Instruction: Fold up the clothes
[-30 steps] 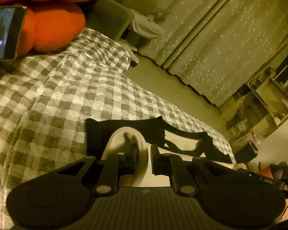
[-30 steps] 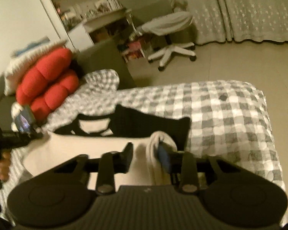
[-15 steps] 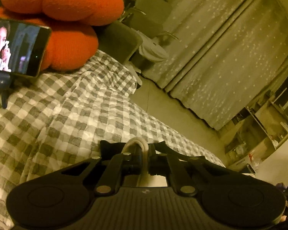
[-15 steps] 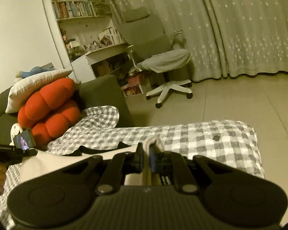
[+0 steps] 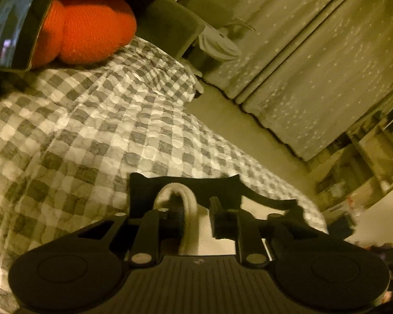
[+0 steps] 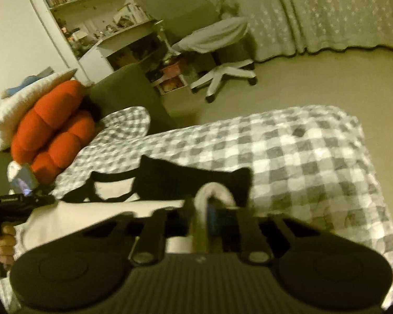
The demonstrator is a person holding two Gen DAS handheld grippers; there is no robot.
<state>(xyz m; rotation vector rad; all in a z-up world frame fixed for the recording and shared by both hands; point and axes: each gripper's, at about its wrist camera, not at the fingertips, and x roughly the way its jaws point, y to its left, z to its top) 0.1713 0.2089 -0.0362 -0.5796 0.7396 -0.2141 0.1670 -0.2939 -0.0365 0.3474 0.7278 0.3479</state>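
The left hand-held gripper [image 5: 196, 213] stands with its jaws parted, and a cream fold of the garment [image 5: 176, 196] loops up against the left finger only, so nothing is pinched there. The right hand-held gripper [image 6: 200, 216] is blurred; a like cream loop [image 6: 214, 191] rises between its jaws, which look slightly apart, but I cannot tell whether they still grip it. The garment, cream with black trim, lies on the checked bed cover [image 5: 91, 130], spread between the two grippers, its black edge [image 6: 186, 175] farthest from them. Its long axis runs side to side, from one gripper to the other, across the bed; the black straps [image 6: 112, 180] point toward the orange cushion [image 6: 52, 130]. The risks, as I judge them: a raised loop may snag on a finger as a gripper draws back, dragging the layer askew, and the two sides may settle unevenly, leaving a crooked crease. A phone [image 5: 15, 28] is mounted near the left gripper.
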